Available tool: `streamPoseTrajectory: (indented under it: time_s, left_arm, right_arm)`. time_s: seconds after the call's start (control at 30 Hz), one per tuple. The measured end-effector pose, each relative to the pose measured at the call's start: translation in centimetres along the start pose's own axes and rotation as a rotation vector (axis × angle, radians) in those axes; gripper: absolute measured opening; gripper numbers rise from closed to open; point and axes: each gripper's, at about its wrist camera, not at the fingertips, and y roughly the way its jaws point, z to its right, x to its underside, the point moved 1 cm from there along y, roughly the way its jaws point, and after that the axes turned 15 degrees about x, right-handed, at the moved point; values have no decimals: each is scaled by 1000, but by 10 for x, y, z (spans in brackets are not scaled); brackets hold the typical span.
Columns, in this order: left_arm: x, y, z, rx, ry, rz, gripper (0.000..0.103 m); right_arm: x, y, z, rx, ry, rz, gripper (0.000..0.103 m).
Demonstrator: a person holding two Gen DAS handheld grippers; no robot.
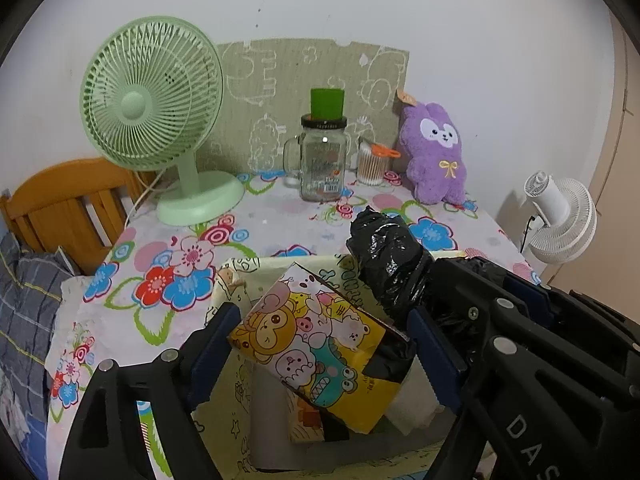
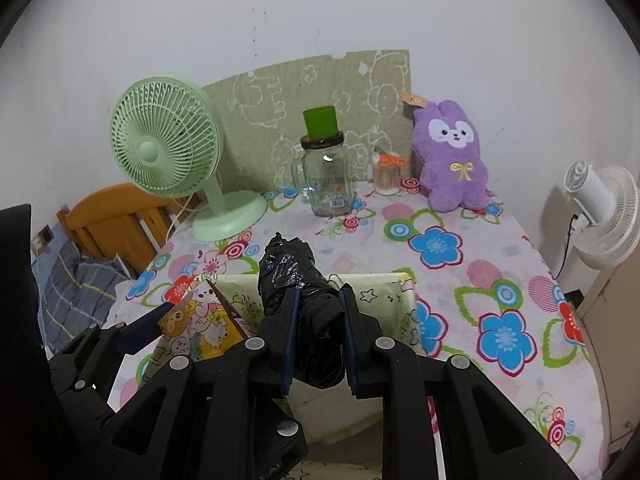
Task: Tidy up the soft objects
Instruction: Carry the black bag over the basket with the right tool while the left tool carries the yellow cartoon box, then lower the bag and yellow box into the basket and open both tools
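a cartoon-printed tissue pack [image 1: 316, 354] is gripped in the widely spread left hand-held gripper [image 1: 320, 344]; a black bag roll [image 2: 308, 300] is clamped by the narrowly closed right hand-held gripper [image 2: 319, 330], above a fabric bin [image 2: 408, 300].

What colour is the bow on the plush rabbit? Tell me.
Yellow, on the purple plush rabbit; clearest in the right wrist view.

Black plastic bag roll [image 2: 298, 280]: glossy, crinkled. Tissue pack [image 1: 316, 348]: shiny printed film. Purple plush [image 1: 436, 152]: fuzzy. Jar [image 1: 322, 160]: clear glass.
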Motion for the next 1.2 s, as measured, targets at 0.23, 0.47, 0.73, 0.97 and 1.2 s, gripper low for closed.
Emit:
streamPoseTrajectory:
  time_s: [0.23, 0.47, 0.73, 0.97, 1.2]
  left_arm:
    - [2, 8, -7, -35, -22, -35, 93]
    - [3, 8, -12, -12, -40, -39, 93]
    - [2, 9, -14, 13, -64, -51, 95]
    - [3, -1, -6, 8, -46, -32, 99]
    - [2, -19, 4, 0, -24, 0, 100]
  right_arm:
    - [2, 14, -6, -14, -8, -30, 23]
    - [0, 18, -9, -28, -4, -16, 24]
    - [-2, 18, -8, -38, 9, -17, 62]
    - [-2, 9, -2, -31, -2, -11, 74]
    - [-2, -11, 4, -3, 1, 18, 90]
